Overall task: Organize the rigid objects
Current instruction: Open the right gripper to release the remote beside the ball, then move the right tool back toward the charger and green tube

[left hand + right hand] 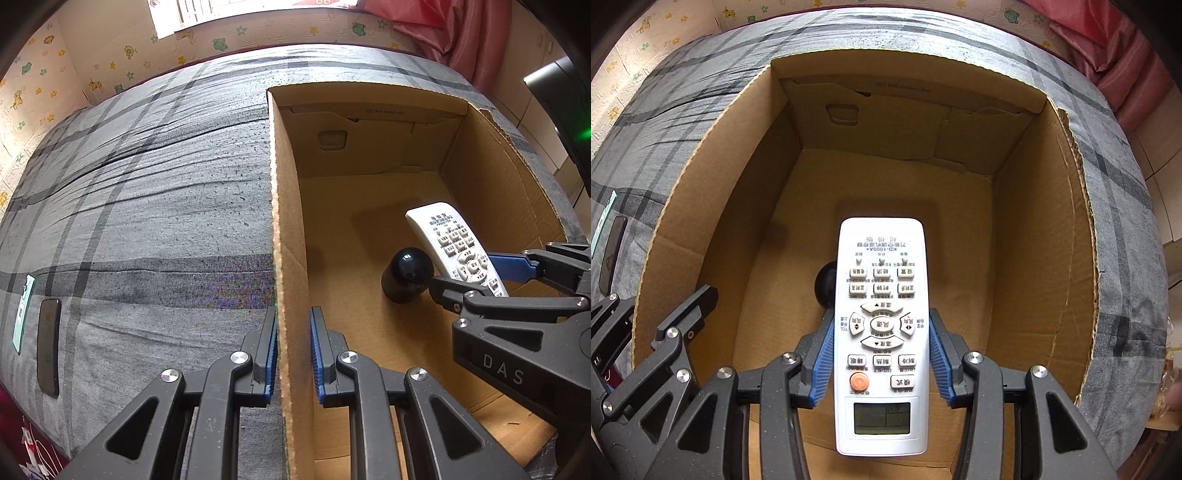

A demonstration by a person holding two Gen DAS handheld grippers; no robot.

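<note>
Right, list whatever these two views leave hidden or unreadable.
- Black round object: right wrist view, mostly behind the white remote.
- Remote's lower end: left wrist view, hidden by the right gripper.
- Two phones: left wrist view, too small and distorted to read.
- Box floor near camera: covered by the left gripper.
</note>
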